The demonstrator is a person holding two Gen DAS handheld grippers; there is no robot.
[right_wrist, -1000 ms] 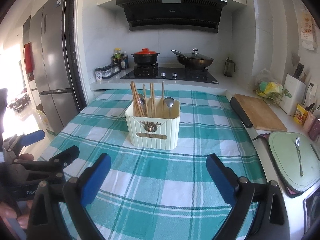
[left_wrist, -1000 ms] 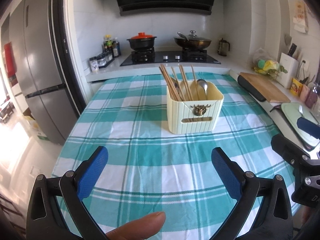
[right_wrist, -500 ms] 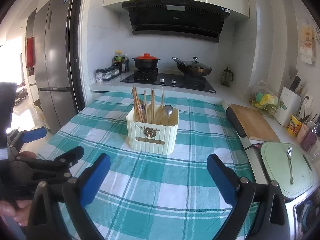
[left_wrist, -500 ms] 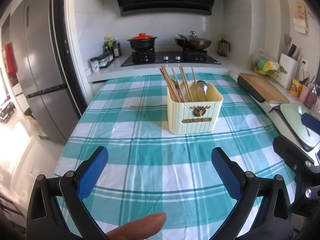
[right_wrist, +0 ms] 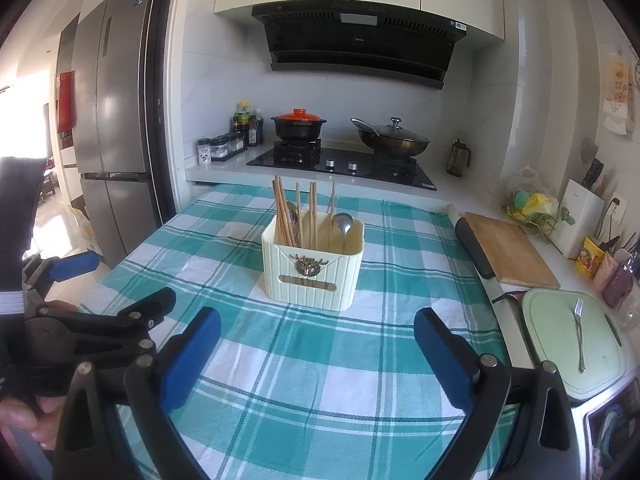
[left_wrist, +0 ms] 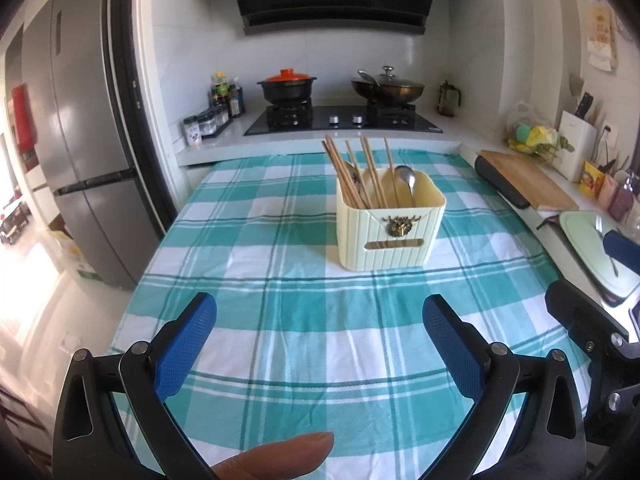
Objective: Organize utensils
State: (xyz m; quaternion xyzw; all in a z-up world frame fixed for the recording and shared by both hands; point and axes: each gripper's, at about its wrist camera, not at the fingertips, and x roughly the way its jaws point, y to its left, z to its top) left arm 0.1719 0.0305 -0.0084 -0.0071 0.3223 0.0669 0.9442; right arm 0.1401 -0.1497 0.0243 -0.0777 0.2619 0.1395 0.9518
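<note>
Both the left gripper (left_wrist: 320,328) and right gripper (right_wrist: 317,334) hover with jaws spread wide, holding and touching nothing. They hang over a teal checked tablecloth (left_wrist: 280,320). Farther back on it stands a cream utensil holder (right_wrist: 313,270) containing chopsticks (right_wrist: 282,216) and a spoon (right_wrist: 343,226). A stove (right_wrist: 340,164) sits beyond.

Cloth (left_wrist: 280,320): teal/white plaid. Holder (right_wrist: 316,276): cream, ribbed, bronze emblem. Chopsticks (right_wrist: 282,216): tan wood. Spoon (right_wrist: 343,222): silver. Pot lid (right_wrist: 299,114): orange-red. Tongs pads (left_wrist: 188,348): blue, black frames.
</note>
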